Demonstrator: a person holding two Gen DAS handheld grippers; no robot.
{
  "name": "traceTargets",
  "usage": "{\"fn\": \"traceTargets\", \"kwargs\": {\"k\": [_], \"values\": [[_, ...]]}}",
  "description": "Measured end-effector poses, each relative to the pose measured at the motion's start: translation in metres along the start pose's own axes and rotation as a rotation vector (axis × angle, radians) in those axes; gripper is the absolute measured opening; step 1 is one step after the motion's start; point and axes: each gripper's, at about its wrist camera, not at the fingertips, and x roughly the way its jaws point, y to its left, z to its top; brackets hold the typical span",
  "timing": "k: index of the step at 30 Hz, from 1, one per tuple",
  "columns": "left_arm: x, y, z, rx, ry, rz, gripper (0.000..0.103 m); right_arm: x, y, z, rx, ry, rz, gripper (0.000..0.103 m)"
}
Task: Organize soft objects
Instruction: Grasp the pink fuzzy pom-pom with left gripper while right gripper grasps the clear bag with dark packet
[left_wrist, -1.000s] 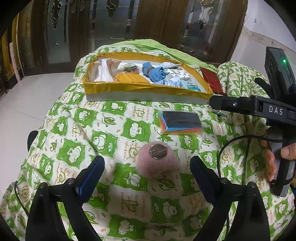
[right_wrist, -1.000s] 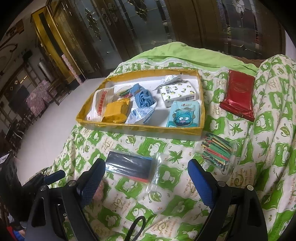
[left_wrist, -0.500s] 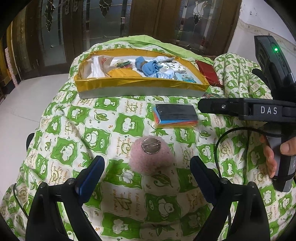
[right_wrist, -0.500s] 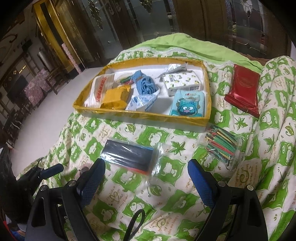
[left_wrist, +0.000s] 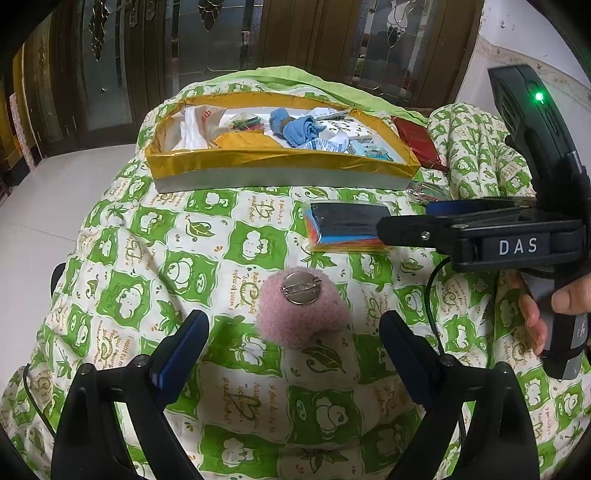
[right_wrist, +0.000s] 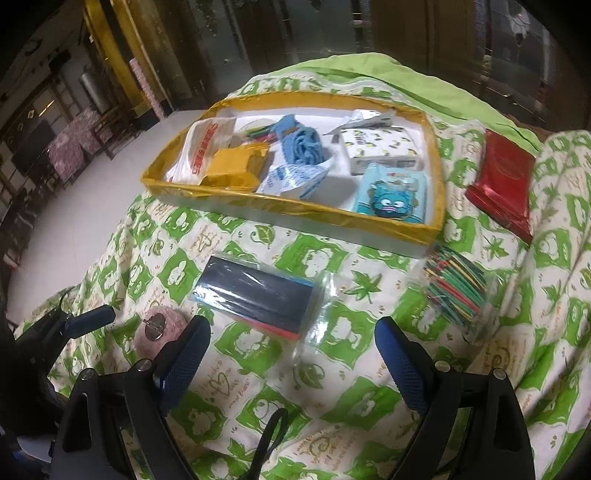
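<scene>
My left gripper (left_wrist: 293, 339) hangs over the green patterned quilt (left_wrist: 155, 258) with its jaws wide apart. The pink fluffy brooch (left_wrist: 301, 314) lies on the quilt between them, pin side up; no pad touches it. My right gripper (right_wrist: 293, 345) is also wide apart and holds nothing. It is above the clear bag of dark felt sheets (right_wrist: 255, 295), which lies flat in the middle of the quilt, in front of the gold-edged tray (right_wrist: 295, 210). The tray stands at the far edge of the quilt and already has soft packets inside. A bag of coloured sticks (right_wrist: 456, 288) lies near the tray's right corner, and a red pouch (right_wrist: 500, 184) is beside the tray.
</scene>
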Motion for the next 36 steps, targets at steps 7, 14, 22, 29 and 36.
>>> {"fn": "traceTargets", "kwargs": {"k": [7,14,22,29,36], "values": [[0.008,-0.002,0.000,-0.001,0.024,-0.003,0.093,0.018,0.030,0.013,-0.237,0.053,-0.023,0.093],[0.019,0.001,0.006,-0.024,0.021,0.035,0.093,0.034,0.050,0.014,-0.397,0.091,-0.065,0.093],[0.026,0.001,0.008,-0.005,0.029,0.042,0.077,0.044,0.044,0.018,-0.395,0.118,-0.066,0.085],[0.026,0.000,0.006,0.001,0.041,-0.003,0.049,0.051,0.033,0.021,-0.320,0.138,-0.033,0.064],[0.017,0.010,0.006,-0.053,0.021,-0.037,0.047,0.044,0.005,0.022,-0.103,0.121,0.048,0.053]]}}
